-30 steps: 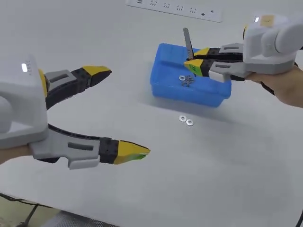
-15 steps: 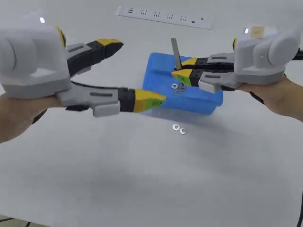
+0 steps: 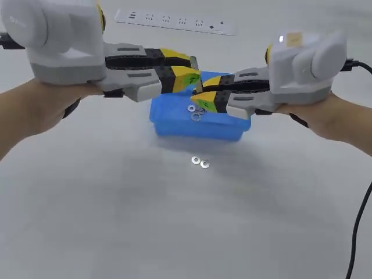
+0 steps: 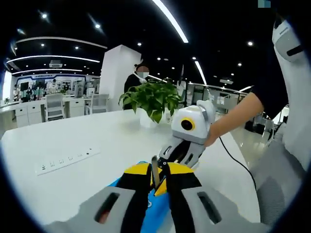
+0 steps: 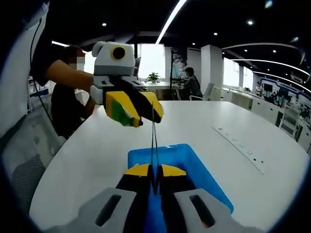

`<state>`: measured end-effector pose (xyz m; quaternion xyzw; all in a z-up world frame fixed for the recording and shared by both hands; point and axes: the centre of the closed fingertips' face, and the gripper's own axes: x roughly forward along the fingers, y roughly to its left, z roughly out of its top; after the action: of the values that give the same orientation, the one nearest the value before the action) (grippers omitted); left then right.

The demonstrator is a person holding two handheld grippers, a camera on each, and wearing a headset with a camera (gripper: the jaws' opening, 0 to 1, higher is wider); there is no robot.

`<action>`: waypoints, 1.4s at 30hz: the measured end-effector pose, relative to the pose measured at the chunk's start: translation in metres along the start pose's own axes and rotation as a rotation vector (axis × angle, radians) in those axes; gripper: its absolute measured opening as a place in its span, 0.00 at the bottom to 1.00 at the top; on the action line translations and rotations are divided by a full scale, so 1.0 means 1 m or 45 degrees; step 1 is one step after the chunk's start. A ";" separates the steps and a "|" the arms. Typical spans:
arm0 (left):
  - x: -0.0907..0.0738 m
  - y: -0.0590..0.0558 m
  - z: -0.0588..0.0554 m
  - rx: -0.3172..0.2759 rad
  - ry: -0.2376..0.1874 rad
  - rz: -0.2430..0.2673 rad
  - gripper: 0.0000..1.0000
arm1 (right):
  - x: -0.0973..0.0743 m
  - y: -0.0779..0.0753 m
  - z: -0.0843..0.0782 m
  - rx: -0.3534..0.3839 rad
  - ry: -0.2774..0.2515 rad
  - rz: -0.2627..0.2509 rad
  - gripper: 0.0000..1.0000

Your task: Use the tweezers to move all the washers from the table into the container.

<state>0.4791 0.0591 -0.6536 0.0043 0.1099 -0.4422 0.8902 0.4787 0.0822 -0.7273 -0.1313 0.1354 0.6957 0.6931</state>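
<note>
Washers [image 3: 200, 162], the small flat silver metal rings, are what I am moving. Two of them are lying side by side on the white table [image 3: 116, 221], just in front of the blue plastic container [image 3: 197, 128]. More washers are sitting in a little heap inside the container.

I am holding both grippers up over the container, with their tips facing each other. The right gripper [image 3: 202, 100] is squeezing its jaws together on the thin grey metal tweezers [image 5: 154, 141], down at their low end. The tweezers are standing straight up out of it. The left gripper [image 3: 192, 71] is reaching in from the other side, and its jaws are pressing close on the top end of the tweezers too. The two thin arms of the tweezers are lying very near each other, with nothing between them.

I am thinking the washers are very light, hard and slippery. They are lying flat, so tips pushing down on top will likely be sliding off. I am guessing the best place to pinch is across the rim, with one tip in the hole and one outside. The two washers are almost touching, so I am planning to take one at a time. A soft, steady squeeze is looking best, or a washer might be flicking away
</note>
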 end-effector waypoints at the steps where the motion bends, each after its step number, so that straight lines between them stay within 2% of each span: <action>1: 0.003 -0.002 0.003 -0.018 -0.011 -0.018 0.23 | 0.000 0.000 -0.001 0.014 0.002 0.000 0.07; 4: 0.008 -0.007 0.006 -0.006 -0.005 -0.046 0.22 | -0.002 0.001 -0.002 0.019 -0.006 0.011 0.07; 5: 0.011 -0.004 0.006 0.007 0.004 -0.062 0.19 | -0.002 0.001 -0.002 0.020 -0.007 0.013 0.07; 7: 0.012 -0.006 0.007 0.024 0.009 -0.080 0.13 | -0.002 0.003 -0.001 0.015 -0.012 0.023 0.07; 10: 0.012 -0.006 0.008 0.004 0.002 -0.104 0.08 | -0.004 0.006 -0.001 0.016 -0.022 0.043 0.07; 15: 0.012 -0.010 0.009 0.010 -0.005 -0.167 0.07 | -0.005 0.007 0.001 0.015 -0.030 0.062 0.07; 18: 0.014 -0.013 0.009 0.105 0.008 -0.204 0.07 | -0.005 0.008 0.001 -0.009 -0.013 0.067 0.07; 22: 0.015 -0.012 0.007 0.116 0.019 -0.201 0.06 | -0.005 0.007 -0.001 -0.021 0.006 0.051 0.07; 25: 0.014 -0.016 0.007 0.146 0.037 -0.212 0.04 | -0.004 0.010 0.001 -0.049 0.023 0.055 0.08; 33: 0.013 -0.005 0.003 0.180 0.053 -0.138 0.03 | -0.002 0.007 0.000 -0.078 0.075 -0.006 0.12; 35: 0.015 -0.012 0.006 0.185 0.053 -0.126 0.03 | -0.003 0.006 0.001 -0.099 0.086 -0.028 0.13; 36: 0.015 -0.013 0.009 0.173 0.037 -0.129 0.03 | -0.004 0.007 0.001 -0.099 0.091 -0.029 0.13; 37: 0.014 -0.013 0.015 0.155 0.001 -0.123 0.03 | -0.005 0.006 0.002 -0.099 0.103 -0.035 0.14; 39: 0.012 -0.010 0.019 0.190 -0.002 -0.103 0.03 | -0.007 0.006 0.003 -0.105 0.113 -0.046 0.18; 42: 0.009 -0.010 0.022 0.186 -0.009 -0.109 0.03 | -0.011 0.010 0.006 -0.090 0.118 -0.044 0.25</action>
<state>0.4811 0.0438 -0.6326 0.0628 0.0743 -0.4867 0.8681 0.4685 0.0745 -0.7180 -0.1900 0.1402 0.6813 0.6929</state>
